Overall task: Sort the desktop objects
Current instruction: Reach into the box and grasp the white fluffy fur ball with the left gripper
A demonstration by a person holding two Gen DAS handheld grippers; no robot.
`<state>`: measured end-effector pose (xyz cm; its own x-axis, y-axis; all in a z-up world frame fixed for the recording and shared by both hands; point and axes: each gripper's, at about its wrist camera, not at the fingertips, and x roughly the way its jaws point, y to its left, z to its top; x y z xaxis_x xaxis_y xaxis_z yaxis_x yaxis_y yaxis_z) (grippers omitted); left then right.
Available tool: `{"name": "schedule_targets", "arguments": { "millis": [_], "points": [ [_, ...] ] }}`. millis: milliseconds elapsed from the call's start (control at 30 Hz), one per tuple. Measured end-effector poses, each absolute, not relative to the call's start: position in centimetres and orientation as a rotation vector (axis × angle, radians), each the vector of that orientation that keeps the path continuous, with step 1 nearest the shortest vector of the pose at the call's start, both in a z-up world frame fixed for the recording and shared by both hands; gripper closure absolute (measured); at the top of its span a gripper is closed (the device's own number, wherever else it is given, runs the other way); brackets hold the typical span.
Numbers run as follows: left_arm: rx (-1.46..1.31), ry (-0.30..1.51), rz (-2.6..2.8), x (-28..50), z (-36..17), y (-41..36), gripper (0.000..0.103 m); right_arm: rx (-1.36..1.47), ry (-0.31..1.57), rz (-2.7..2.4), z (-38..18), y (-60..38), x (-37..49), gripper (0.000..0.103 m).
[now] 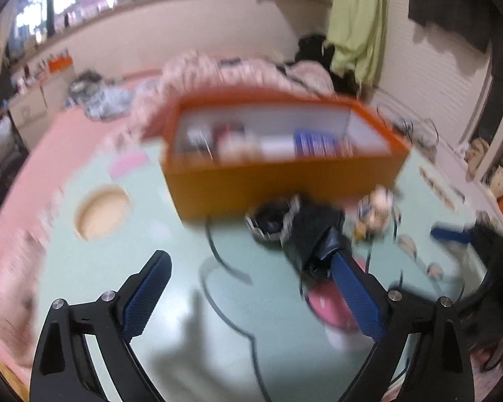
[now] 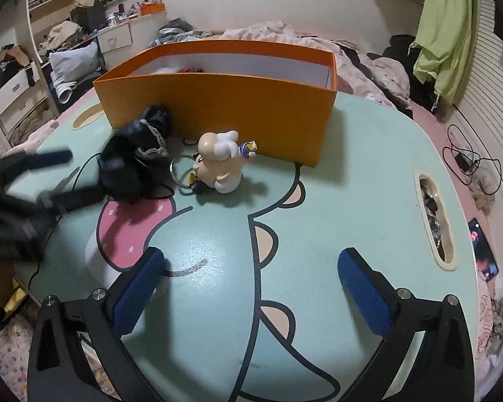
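Right wrist view first: your right gripper hangs over the mint-green cartoon table with its blue pads spread wide and nothing between them. Ahead of it stands the orange box, open at the top, white inside, with a few items showing at its far left corner. Just in front of the box's near wall sits a small cream figurine, upright, with a metal ring touching its left side. Left of that lies a black bundle with a lace trim, resting against the box's near left corner. Your left gripper comes in from the left as a dark blur, one finger above the bundle's left edge and one below it; whether either touches the cloth, you can't tell from here.

Left wrist view, and it's smeared with motion blur. Your left gripper has its fingers wide apart. The right-hand pad sits right at the black bundle, overlapping its lower edge, while the other pad is well clear over bare table. The orange box sits just beyond, with blue and white items visible inside. The figurine is a blur to the right of the bundle.
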<state>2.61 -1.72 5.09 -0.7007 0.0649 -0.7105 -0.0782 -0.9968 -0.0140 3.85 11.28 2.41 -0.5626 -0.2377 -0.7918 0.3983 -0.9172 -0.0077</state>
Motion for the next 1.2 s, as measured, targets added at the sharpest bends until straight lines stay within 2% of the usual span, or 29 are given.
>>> {"name": "schedule_targets", "arguments": {
  "millis": [100, 133, 200, 233, 333, 367, 567, 633, 667, 833, 1000, 1067, 1200],
  "points": [
    [-1.134, -0.066, 2.845, 0.1, 8.6, -3.1, 0.008, 1.21, 0.262, -2.482, 2.2, 11.4, 3.8, 0.0],
    [-1.144, -0.101, 2.827, -1.0, 9.4, -3.3, 0.011, 1.206, 0.264, -2.481, 2.2, 11.3, 3.7, 0.0],
    [-1.241, -0.172, 2.76, -4.2, 10.1, -3.7, 0.023, 1.201, 0.265, -2.479, 2.1, 11.1, 3.6, 0.0],
    [-1.294, -0.18, 2.732, -5.5, 9.9, -3.7, 0.032, 1.201, 0.265, -2.481, 2.2, 10.5, 3.8, 0.0],
    [-1.501, -0.131, 2.647, -9.9, 7.9, -2.7, 0.055, 1.199, 0.264, -2.482, 2.2, 10.5, 3.8, 0.0],
    [-1.53, -0.121, 2.635, -10.1, 7.3, -2.4, 0.059, 1.198, 0.263, -2.482, 2.2, 10.5, 3.8, 0.0],
    [-1.7, 0.027, 2.629, -12.8, 3.3, -0.4, 0.061, 1.193, 0.263, -2.482, 2.1, 10.3, 4.0, 0.0],
    [-1.724, 0.015, 2.617, -13.1, 2.4, -0.7, 0.072, 1.192, 0.263, -2.482, 2.1, 10.3, 4.0, 0.0],
    [-1.709, -0.02, 2.615, -13.1, 2.3, -1.0, 0.073, 1.193, 0.263, -2.482, 2.1, 10.3, 4.0, 0.0],
    [-1.556, -0.112, 2.63, -11.3, 5.3, -2.3, 0.079, 1.19, 0.264, -2.482, 2.1, 10.3, 4.1, 0.0],
    [-1.246, -0.264, 2.67, -5.9, 11.5, -4.9, 0.079, 1.19, 0.264, -2.483, 2.1, 10.3, 4.1, 0.0],
    [-1.22, -0.261, 2.685, -3.9, 11.7, -5.2, 0.079, 1.189, 0.263, -2.483, 2.1, 10.3, 4.1, 0.0],
    [-1.277, -0.207, 2.687, -0.5, 8.1, -5.0, 0.079, 1.189, 0.263, -2.483, 2.1, 10.3, 4.1, 0.0]
  ]
}}
